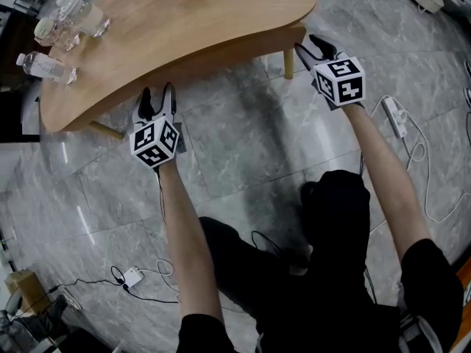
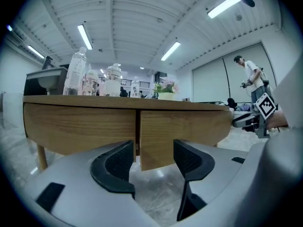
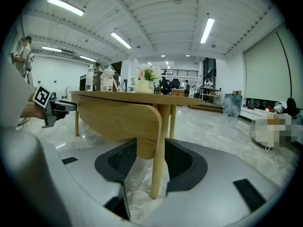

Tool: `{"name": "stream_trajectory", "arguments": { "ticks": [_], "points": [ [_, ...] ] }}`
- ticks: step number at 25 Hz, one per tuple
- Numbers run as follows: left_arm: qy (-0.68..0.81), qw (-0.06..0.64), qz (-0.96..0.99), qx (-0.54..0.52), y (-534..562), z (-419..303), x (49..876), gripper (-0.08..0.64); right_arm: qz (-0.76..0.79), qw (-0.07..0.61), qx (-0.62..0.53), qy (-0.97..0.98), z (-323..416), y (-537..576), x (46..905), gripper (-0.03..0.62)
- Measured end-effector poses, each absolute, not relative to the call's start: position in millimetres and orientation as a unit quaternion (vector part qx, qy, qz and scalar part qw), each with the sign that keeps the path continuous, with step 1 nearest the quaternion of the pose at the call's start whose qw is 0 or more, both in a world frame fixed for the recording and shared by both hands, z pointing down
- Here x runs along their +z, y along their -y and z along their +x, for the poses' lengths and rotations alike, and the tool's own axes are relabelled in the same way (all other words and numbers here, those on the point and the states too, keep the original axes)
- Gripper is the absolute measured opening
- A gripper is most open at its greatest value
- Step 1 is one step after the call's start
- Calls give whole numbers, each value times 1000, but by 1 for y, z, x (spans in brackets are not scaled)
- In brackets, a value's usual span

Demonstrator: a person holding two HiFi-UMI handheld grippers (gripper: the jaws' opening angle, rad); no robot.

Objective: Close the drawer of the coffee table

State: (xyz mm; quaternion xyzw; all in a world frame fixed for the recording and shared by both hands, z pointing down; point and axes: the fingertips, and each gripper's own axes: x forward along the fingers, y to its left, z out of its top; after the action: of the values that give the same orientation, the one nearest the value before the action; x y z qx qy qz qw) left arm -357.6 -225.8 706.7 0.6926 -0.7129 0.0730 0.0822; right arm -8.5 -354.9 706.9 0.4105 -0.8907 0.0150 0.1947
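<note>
Facing coffee table (image 1: pixel 184 20), drawer (image 2: pixel 180 126) hidden beneath top from above, left gripper (image 1: pixel 157 95), right gripper (image 1: pixel 312 47), both jaws apart.

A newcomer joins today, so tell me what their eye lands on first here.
The curved light-wood coffee table fills the top of the head view, clear plastic bottles clustered at its left end. At its near edge, the left gripper and right gripper, each bearing a black-and-white marker cube, face its wooden front with jaws apart.
</note>
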Motion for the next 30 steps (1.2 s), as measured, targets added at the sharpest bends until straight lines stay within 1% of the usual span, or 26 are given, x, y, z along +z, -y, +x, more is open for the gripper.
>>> {"name": "stream_trajectory", "arguments": {
  "ticks": [8, 11, 13, 21, 30],
  "points": [
    [713, 54, 697, 44, 181, -348, 666, 258, 409, 169, 20, 896, 7, 330, 676, 166],
    [711, 49, 700, 43, 164, -341, 639, 258, 404, 165, 20, 900, 12, 314, 654, 140],
    [709, 45, 702, 49, 154, -336, 615, 246, 396, 164, 20, 903, 13, 304, 632, 135],
    [717, 59, 693, 49, 112, -299, 495, 178, 380, 154, 18, 912, 29, 270, 497, 94],
    [708, 70, 701, 46, 91, -250, 308, 89, 350, 154, 26, 924, 39, 241, 317, 60]
  ]
}}
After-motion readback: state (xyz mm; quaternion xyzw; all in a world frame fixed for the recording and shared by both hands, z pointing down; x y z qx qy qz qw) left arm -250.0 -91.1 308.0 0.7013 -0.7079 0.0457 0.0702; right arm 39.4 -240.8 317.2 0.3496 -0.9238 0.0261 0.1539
